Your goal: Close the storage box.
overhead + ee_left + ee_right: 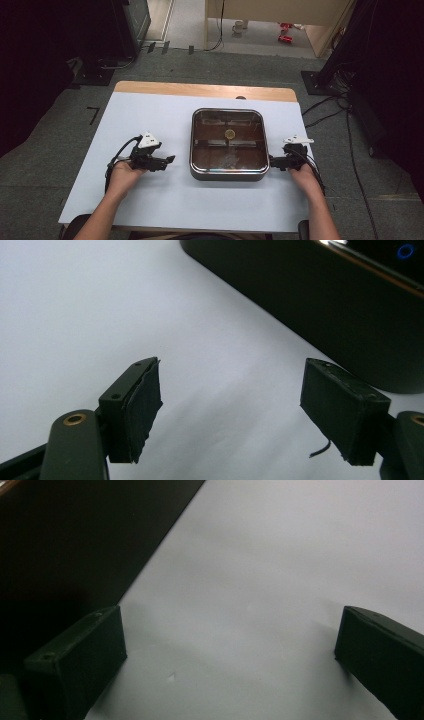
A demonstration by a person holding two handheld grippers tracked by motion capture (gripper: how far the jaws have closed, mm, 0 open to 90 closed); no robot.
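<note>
A: Holding both tongs spread, with nothing between the jaws of either. My left tongs (170,159) lie low over the surface, tips pointing at the pan; my right tongs (272,161) point back at it from the other side.

B: And the pan itself?

A: The square electric pan (229,144) sits between my two hands, near the middle of the surface and a little to the right. It's a metal-rimmed pan with a dark inside, something small and round at its centre, and reflections across the bottom. In the left gripper view its dark side wall (320,305) runs across the upper right, just ahead of the right-hand jaw. In the right gripper view the same dark wall (75,545) fills the upper left, just beside one jaw.

B: Which hand is closer?

A: The right. Its tips look almost at the pan's right wall, while the left tips are apart from the left wall with bare surface between. The pan has no real long axis, so I judge that each hand goes straight inward to take it from both sides.

B: What's around you?

A: A pale blue-white surface (150,200) with a wooden edge at the far side, grey floor (250,65), cables and dark stands on both sides.
</note>
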